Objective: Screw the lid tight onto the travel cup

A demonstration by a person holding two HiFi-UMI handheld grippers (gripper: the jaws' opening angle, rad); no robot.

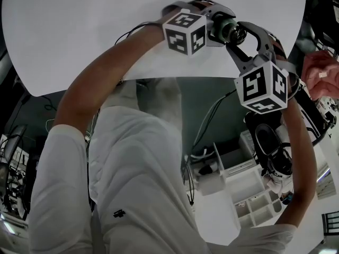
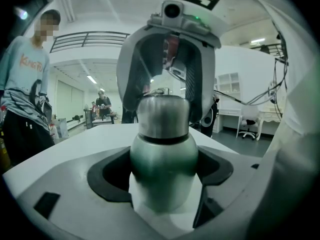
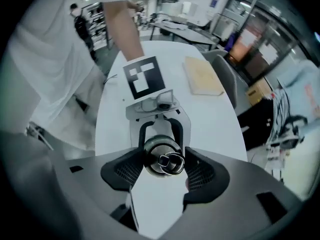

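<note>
A bystander (image 2: 25, 94) in a pale printed T-shirt stands beside the round white table (image 1: 79, 25) at the far left of the left gripper view, while the person in white working over the table holds a two-jaw tool in each hand. At left in the head view, the left gripper (image 2: 165, 159), carrying its marker cube (image 1: 184, 33), reaches in close to level with its 2 jaws clamped on the steel body of the travel cup (image 2: 164, 151), black pads pressed to both flanks just below the dark seam. The cup stands upright in that grip over the tabletop; whether its base rests on the surface cannot be told. The silver lid (image 2: 162, 116) sits on the cup's neck, a folded ring handle lying on its crown in the right gripper view. To the right, the right gripper (image 3: 164, 161) points steeply down from above, its own cube (image 1: 262, 86) towards the camera, its jaws spread wide around the lid with 1 pad against each side of it. Further right on the table lies a pale flat board (image 3: 202, 76), well apart from the cup, and white shelving (image 1: 249, 194) stands on the floor at the head view's lower right
</note>
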